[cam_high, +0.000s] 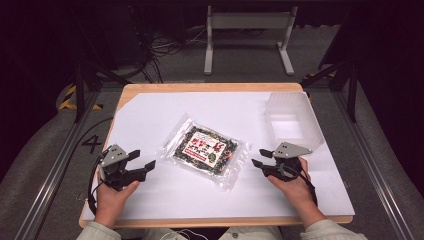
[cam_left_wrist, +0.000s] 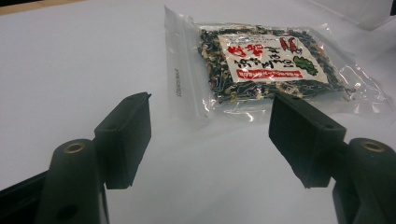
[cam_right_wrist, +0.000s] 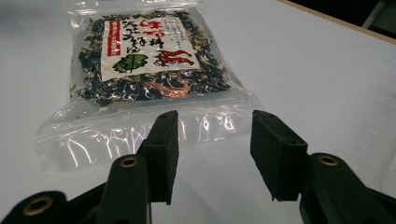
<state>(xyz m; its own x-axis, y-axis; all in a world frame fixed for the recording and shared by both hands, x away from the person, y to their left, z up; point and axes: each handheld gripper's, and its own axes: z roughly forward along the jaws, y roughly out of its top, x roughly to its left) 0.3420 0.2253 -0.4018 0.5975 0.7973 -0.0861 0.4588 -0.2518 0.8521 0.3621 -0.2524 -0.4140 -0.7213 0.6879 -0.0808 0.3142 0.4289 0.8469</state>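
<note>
A white-covered bench (cam_high: 150, 200) carries a packet of dried greens (cam_high: 206, 150); it is flanked by the left gripper (cam_high: 142, 160) and right gripper (cam_high: 259, 158), fingers apart and empty.

A black "4" is marked on the floor (cam_high: 91, 144); the packet (cam_high: 205, 150) label's print is unreadable.

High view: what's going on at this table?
A person sits at the table, which is covered with a white sheet, with tongs in each hand. A clear bag of dried greens lies flat in the middle. The left tongs and the right tongs rest on either side of it, both pointed at it with jaws open and nothing between them. Neither touches the bag yet. A clear plastic bin stands at the far right, beyond the right tongs.
</note>
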